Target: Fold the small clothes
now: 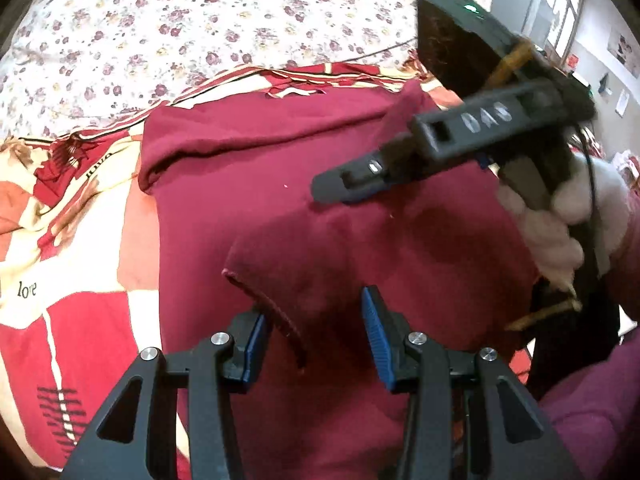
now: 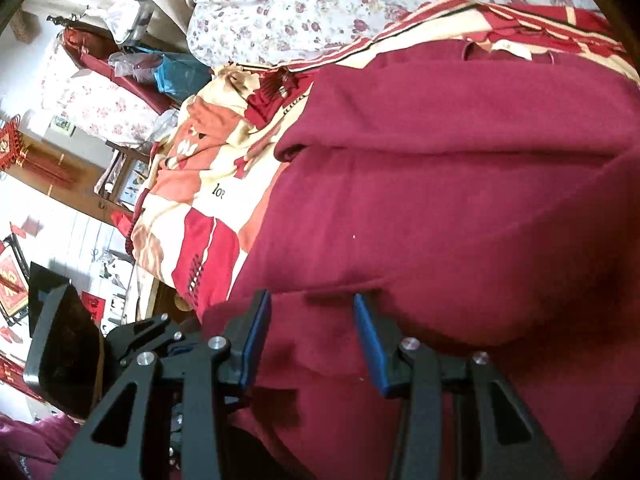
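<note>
A bed fills both views, covered by a white floral sheet [image 1: 160,20] at the far side and a red-and-cream patterned blanket [image 1: 72,240] nearer. On the blanket lies a maroon garment [image 1: 280,152], spread wide, its collar and label toward the far edge and one sleeve folded across its left part. A hemmed edge of the cloth [image 1: 276,312] curls up near the bottom of the left wrist view.

The left gripper [image 1: 314,332] hangs low over the near part of the garment, its blue-padded fingers spread apart with the curled hem lying between them; nothing is clamped. The right gripper [image 2: 310,336] is likewise spread, its pads hovering over a fold ridge in the cloth. In the left wrist view the right gripper [image 1: 348,184] reaches in from the right, pointing left over the garment, held by a white-gloved hand [image 1: 560,216]; from that side its jaws cannot be judged.
</note>
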Demonstrator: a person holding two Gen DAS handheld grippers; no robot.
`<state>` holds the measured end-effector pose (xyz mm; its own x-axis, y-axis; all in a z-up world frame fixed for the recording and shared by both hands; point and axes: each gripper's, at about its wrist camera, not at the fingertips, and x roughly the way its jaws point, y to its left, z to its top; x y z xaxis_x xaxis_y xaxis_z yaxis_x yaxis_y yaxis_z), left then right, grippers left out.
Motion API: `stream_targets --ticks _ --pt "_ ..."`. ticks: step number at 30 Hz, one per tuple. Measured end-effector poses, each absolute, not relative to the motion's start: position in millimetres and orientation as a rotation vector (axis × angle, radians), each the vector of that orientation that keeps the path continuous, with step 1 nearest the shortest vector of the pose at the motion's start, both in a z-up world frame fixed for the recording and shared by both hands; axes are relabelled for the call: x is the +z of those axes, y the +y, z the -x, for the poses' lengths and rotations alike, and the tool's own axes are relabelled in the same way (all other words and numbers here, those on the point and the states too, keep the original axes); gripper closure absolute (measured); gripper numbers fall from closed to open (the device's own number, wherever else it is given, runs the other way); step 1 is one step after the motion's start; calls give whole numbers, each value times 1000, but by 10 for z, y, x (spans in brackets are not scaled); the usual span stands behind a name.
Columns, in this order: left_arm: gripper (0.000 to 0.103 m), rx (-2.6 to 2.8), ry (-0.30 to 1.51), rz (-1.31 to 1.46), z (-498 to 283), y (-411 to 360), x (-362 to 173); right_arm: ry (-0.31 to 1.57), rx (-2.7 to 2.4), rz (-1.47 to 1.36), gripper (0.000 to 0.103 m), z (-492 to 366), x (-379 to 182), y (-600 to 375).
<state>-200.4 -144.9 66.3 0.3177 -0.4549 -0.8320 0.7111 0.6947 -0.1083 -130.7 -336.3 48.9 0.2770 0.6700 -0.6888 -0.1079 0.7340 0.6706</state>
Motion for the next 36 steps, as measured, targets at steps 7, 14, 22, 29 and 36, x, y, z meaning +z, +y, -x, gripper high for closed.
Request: stream_targets --ticks 7,14,22,29,36 --pt "103 -768 1028 -205 1844 -1472 681 1182 555 -581 57 1359 543 -3424" --pt "103 -809 902 -162 1608 -1788 1549 997 314 -557 56 1684 1112 -4332" --pt "103 -885 691 -111 1122 -2418 2869 1039 1 -298 56 1957 1059 -4797" --pt "103 -776 717 -74 604 -2402 2936 1002 -170 -155 56 1659 885 -4871" --pt "103 -602 941 -60 118 -1924 1594 1064 -143 -88 93 1598 706 -4814"
